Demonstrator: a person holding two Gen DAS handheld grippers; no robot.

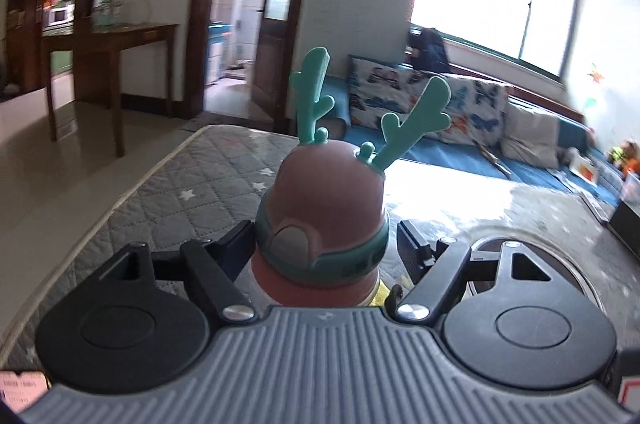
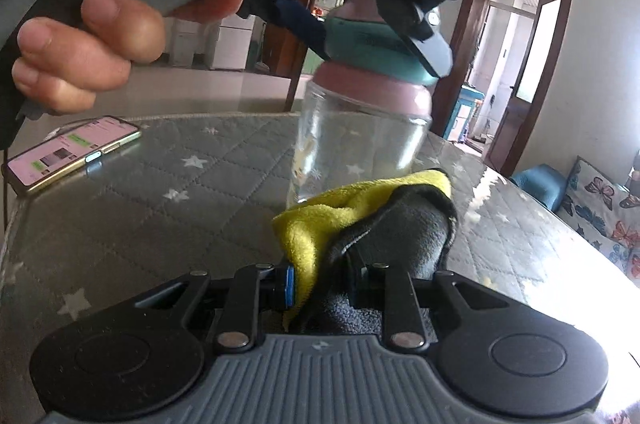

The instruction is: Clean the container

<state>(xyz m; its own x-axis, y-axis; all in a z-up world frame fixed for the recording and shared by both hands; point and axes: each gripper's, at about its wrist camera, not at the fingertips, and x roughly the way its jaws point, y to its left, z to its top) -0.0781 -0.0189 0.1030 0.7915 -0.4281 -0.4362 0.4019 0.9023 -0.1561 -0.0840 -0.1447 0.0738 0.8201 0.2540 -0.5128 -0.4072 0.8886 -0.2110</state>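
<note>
On table (image 2: 120,224) mid-surface: bottle (image 2: 360,144) upright, edges well apart.

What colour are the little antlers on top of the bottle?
The antlers are teal green, on a dusty pink lid. The left wrist view shows them best.

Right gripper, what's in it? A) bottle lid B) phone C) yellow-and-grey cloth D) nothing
C: the right gripper is shut on the folded yellow-and-grey cloth, while the phone lies apart on the quilted table cover.
</note>
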